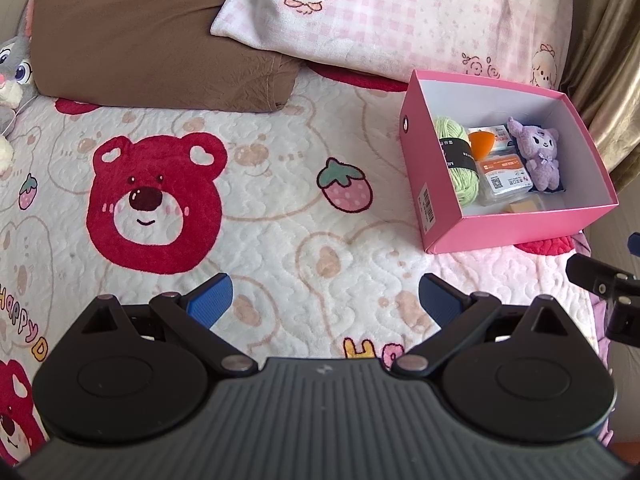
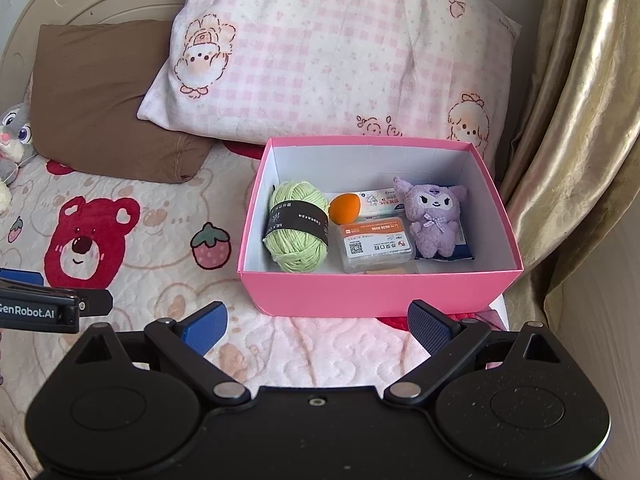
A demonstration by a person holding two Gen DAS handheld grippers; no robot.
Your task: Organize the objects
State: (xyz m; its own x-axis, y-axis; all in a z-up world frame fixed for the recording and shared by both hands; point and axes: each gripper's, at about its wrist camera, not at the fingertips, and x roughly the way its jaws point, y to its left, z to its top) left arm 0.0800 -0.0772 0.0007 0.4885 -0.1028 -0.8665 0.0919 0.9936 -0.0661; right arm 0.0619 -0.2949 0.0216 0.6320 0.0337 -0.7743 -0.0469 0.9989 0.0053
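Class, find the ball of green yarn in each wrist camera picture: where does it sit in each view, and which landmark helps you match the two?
Left wrist view: the green yarn lies right of centre, at the left end of the pink box.
Right wrist view: the green yarn lies near the middle, again at the box's left end.
Shared landmark: the purple plush toy at the opposite end.

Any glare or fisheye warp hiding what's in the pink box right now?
Right wrist view: even daylight, box contents sharp, with the green yarn and purple plush clear; glare only on the gold curtain. Left wrist view: pink box sits near the edge, skewed by fisheye, contents smaller but readable.
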